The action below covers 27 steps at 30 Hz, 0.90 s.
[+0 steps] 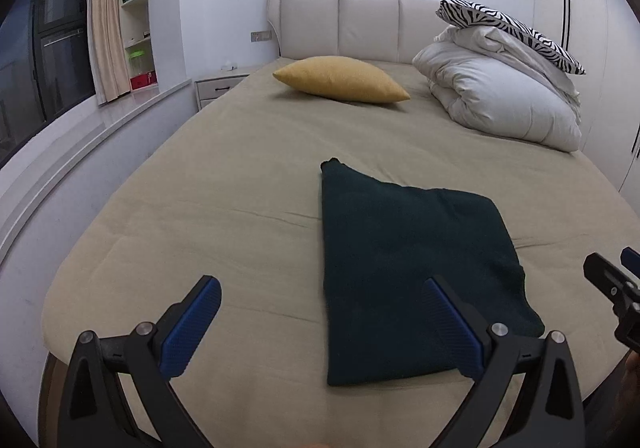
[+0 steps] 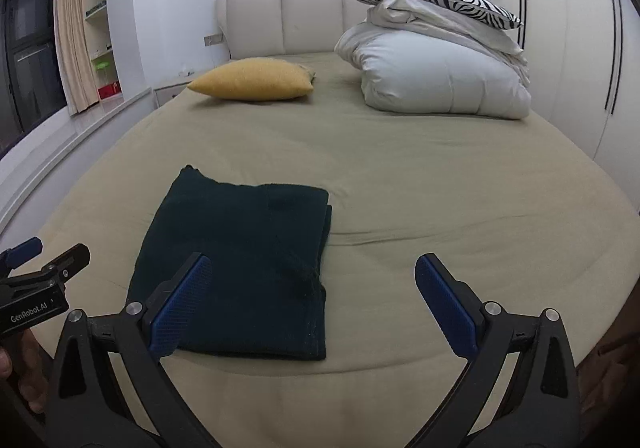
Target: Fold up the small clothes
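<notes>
A dark green garment (image 1: 416,272) lies folded into a flat rectangle on the beige bed sheet (image 1: 240,176), near the bed's front edge. It also shows in the right wrist view (image 2: 240,264). My left gripper (image 1: 320,288) is open and empty, held above the sheet at the garment's left side, its right finger over the cloth. My right gripper (image 2: 312,268) is open and empty, held above the garment's right part and the bare sheet (image 2: 440,188). Each gripper shows at the edge of the other's view.
A yellow cushion (image 1: 340,80) lies near the headboard (image 1: 340,24). A folded white duvet (image 1: 504,92) with a zebra pillow (image 1: 512,28) sits at the back right. A nightstand (image 1: 220,86) and window ledge (image 1: 100,128) are at the left, a wardrobe (image 2: 580,48) at the right.
</notes>
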Available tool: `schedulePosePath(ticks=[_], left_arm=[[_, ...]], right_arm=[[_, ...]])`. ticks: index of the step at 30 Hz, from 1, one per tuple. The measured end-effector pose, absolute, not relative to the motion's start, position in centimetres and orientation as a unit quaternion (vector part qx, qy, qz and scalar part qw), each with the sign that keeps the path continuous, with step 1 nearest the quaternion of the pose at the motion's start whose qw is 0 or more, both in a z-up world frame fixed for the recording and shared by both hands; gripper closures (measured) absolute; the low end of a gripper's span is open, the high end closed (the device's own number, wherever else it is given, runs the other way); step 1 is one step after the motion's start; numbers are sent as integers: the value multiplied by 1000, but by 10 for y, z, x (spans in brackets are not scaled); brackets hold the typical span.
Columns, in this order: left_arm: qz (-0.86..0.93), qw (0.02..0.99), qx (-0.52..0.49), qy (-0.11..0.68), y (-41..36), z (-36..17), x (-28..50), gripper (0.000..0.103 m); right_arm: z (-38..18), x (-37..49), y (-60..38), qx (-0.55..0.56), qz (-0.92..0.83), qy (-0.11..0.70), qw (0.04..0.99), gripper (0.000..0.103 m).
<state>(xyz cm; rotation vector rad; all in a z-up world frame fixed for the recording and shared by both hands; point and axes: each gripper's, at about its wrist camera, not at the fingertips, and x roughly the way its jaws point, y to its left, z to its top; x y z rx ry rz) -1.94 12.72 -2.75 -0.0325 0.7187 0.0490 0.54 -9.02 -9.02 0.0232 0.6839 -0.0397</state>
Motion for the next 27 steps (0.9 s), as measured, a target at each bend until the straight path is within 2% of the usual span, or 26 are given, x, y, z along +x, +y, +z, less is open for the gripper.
schedulePosePath(ticks=[13, 27], left_arm=[[24, 922, -4, 386, 122, -57, -15, 0], [26, 918, -5, 396, 120, -64, -16, 0]], right_arm=[[-143, 18, -74, 11, -21, 401, 916, 0], [-142, 13, -55, 12, -23, 424, 905, 0]])
